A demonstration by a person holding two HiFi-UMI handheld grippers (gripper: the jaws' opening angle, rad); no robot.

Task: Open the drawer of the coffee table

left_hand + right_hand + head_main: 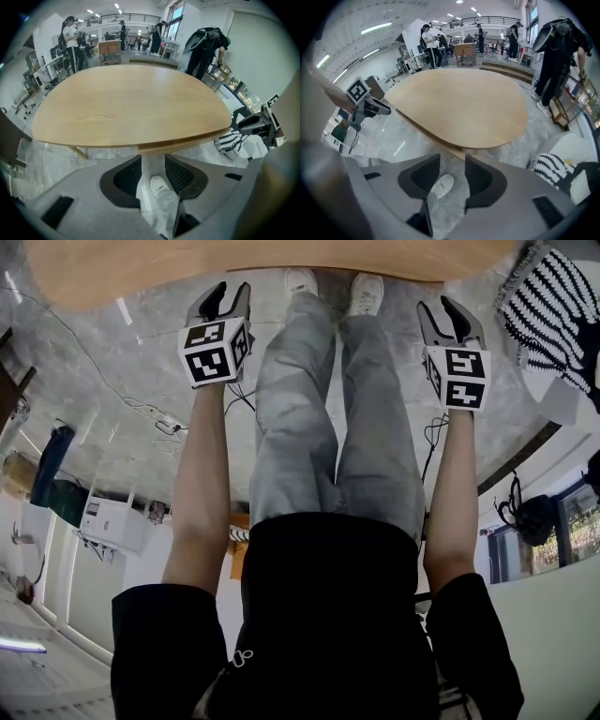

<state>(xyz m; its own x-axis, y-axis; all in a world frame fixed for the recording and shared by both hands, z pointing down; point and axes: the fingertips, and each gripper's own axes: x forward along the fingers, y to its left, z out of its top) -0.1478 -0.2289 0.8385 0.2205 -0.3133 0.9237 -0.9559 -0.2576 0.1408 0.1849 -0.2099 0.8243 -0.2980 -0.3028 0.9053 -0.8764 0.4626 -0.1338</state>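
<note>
- L gripper (228, 292): jaws spread, nothing pinched. Only the floor (61, 157) and a white shoe (159, 185) show through the gap in the left gripper view.
- R gripper (448, 307): jaws spread wide and empty. The other white shoe (440, 185) shows through the gap in its own view.
- Both point steeply down, one on each side of the person's legs (337, 418), arms held straight out in front.
- Coffee table (126, 103): rounded light-wood top, bare, directly ahead of both grippers. In the head view its near edge runs along the top of the frame, just past the jaw tips, w/o contact.
- Wood strip (183, 144) under the top's near rim sits flush w/ the edge. It looks like the drawer front, closed, but can't confirm. No handle made out.
- L jaws line up roughly w/ that strip, R jaws are near the table's rounded end.
- Black/white striped cushion (553, 306) on the floor, right of the table and apart from it.
- Bkgd: several ppl standing behind the table, shelving, large open hall.
</note>
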